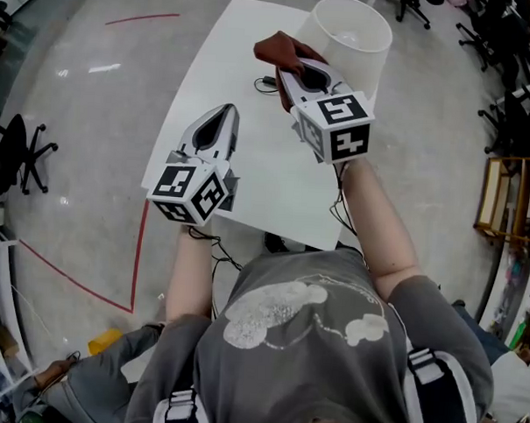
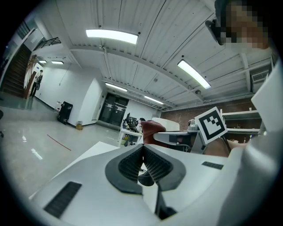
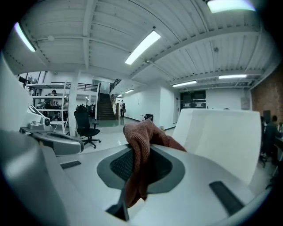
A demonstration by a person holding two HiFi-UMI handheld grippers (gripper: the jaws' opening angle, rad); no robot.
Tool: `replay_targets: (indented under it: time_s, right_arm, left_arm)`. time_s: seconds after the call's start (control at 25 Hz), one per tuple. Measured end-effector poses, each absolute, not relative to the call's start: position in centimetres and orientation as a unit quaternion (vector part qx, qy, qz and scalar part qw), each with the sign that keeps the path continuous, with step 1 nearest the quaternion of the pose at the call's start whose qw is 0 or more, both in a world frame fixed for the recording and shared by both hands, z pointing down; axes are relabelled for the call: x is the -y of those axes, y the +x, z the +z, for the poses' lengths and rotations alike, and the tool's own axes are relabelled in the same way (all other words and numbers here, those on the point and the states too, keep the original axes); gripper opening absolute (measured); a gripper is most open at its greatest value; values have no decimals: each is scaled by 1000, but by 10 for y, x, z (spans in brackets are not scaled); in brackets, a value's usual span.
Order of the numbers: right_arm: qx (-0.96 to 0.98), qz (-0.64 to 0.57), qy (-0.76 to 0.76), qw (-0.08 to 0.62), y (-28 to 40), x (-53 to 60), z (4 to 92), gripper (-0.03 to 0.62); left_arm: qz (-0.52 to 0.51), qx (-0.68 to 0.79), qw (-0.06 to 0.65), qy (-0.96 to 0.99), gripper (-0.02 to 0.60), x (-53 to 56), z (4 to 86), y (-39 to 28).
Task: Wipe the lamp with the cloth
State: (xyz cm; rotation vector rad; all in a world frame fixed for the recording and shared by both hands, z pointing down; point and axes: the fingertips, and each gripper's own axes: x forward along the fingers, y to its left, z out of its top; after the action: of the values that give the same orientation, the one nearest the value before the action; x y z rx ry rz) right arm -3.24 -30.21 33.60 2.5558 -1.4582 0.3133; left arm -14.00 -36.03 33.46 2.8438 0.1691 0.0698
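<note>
The lamp's white shade stands at the far end of the white table; in the right gripper view the lamp's white shade fills the right side. My right gripper is shut on the reddish-brown cloth, held just left of the shade. The reddish-brown cloth bunches out between the jaws of my right gripper. My left gripper hovers over the table's left part, shut and empty. In the left gripper view my left gripper points toward the reddish-brown cloth.
A dark cable lies on the table near the lamp's foot. Office chairs stand on the floor at left and chairs at far right. A wooden shelf is on the right. Red tape lines mark the floor.
</note>
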Motion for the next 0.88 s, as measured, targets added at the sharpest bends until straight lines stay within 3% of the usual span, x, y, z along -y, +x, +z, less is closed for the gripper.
replay_targets:
  time_s: [0.44, 0.88]
  right_arm:
    - [528, 212, 819, 72, -64, 312, 424, 58]
    - [613, 224, 755, 67, -94, 268, 448, 58]
  left_arm:
    - [50, -32, 164, 985, 8, 374, 366, -147]
    - [55, 32, 161, 985, 8, 328, 378, -150]
